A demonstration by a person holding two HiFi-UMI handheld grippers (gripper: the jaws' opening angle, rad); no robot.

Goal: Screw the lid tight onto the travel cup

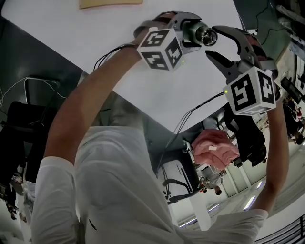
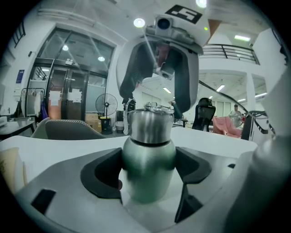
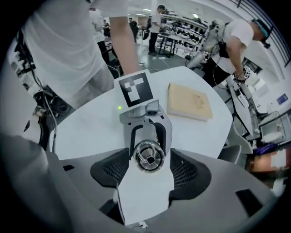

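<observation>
My left gripper (image 1: 189,32) is shut on a metal travel cup (image 2: 148,159) and holds it on its side above the white table (image 1: 95,33). In the left gripper view both dark pads (image 2: 102,175) press on the cup's greenish steel body. The steel lid (image 1: 207,35) with its wire loop sits on the cup's neck and points at my right gripper (image 1: 214,45). That gripper faces the cup end-on and stands open. Seen from the right gripper (image 3: 150,172), the lid (image 3: 149,154) lies between the jaws, which stand slightly off it on both sides.
A flat tan board (image 3: 188,101) lies on the far part of the table, also the board (image 1: 110,3) at the top of the head view. Cables (image 1: 190,114) hang off the table's near edge. Chairs and people stand beyond it.
</observation>
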